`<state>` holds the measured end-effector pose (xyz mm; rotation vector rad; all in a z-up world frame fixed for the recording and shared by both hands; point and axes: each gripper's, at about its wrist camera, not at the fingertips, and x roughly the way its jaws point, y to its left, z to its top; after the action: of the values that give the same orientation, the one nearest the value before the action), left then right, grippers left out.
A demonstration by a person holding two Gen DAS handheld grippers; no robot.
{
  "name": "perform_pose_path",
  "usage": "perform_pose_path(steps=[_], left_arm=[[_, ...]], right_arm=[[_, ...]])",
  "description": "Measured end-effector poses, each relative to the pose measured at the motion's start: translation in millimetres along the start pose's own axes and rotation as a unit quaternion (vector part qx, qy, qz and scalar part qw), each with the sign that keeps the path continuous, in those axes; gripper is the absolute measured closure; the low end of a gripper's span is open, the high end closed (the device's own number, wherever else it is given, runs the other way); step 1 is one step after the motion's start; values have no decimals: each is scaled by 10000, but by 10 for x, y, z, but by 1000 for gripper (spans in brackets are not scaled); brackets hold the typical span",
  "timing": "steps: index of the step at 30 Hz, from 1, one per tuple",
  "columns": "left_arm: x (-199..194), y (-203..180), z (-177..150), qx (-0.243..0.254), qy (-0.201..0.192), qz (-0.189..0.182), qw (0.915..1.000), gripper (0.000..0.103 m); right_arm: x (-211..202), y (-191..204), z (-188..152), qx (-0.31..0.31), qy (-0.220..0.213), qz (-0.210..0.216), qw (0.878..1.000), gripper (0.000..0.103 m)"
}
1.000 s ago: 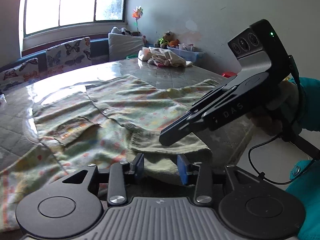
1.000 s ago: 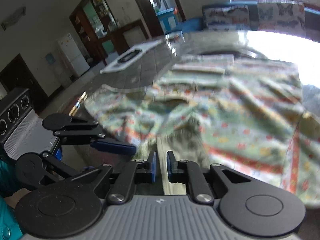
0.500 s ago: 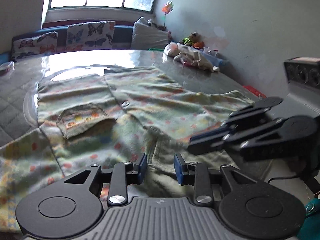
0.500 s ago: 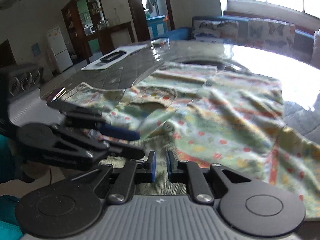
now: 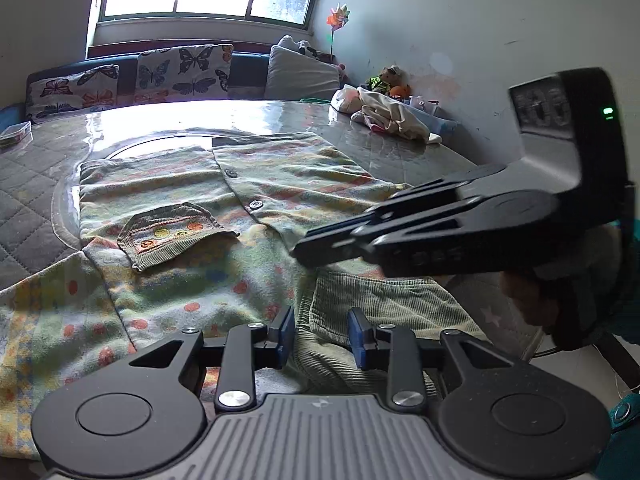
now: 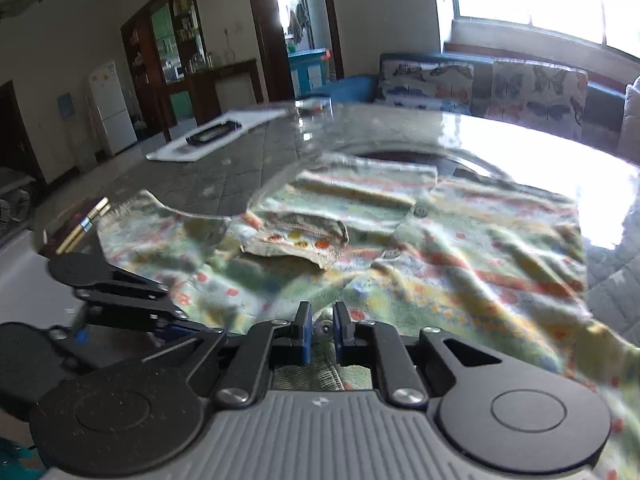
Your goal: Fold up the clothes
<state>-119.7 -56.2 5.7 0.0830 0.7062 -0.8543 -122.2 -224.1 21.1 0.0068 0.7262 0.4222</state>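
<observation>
A small green patterned shirt (image 5: 248, 184) with buttons and a corduroy chest pocket (image 5: 172, 236) lies spread front-up on the table; it also shows in the right wrist view (image 6: 460, 248). Its green corduroy collar (image 5: 384, 308) lies at the near edge. My left gripper (image 5: 320, 330) is open, its jaws low over the collar. My right gripper (image 6: 320, 328) has its jaws nearly closed with a narrow gap, above the shirt near a button; it holds nothing that I can make out. The right gripper also shows in the left wrist view (image 5: 312, 252), hovering over the shirt's right side.
The glass-topped quilted table (image 5: 36, 184) has a pile of pale clothes (image 5: 384, 114) at its far right, a small box (image 5: 14, 136) at far left, and a white tray with a dark object (image 6: 208, 138). A butterfly-cushion sofa (image 5: 180, 72) stands behind.
The right gripper has moved forward from the collar over the shirt body. The left gripper has opened slightly wider and stays at the collar.
</observation>
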Motion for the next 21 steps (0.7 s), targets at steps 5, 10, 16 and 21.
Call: perform_pose_path(steps=[5,10,16,21], left_arm=[[-8,-2,8,31,31,-1,10000,69],[-38,-48,57,108,16,15,9999,67],[-55,-146,151,242,-77,124,9996,53],[7,-235,248,293,-106,99,9995,45]], right_arm=[[-24,9,-36,-30,26,-41,10000,93],[-149,23,-158,-150,155,-41,9998,93],[-361,-79,-259,78,-70,-146,9998,90],[-528,-302,-358,344,-151,-526,9979,79]])
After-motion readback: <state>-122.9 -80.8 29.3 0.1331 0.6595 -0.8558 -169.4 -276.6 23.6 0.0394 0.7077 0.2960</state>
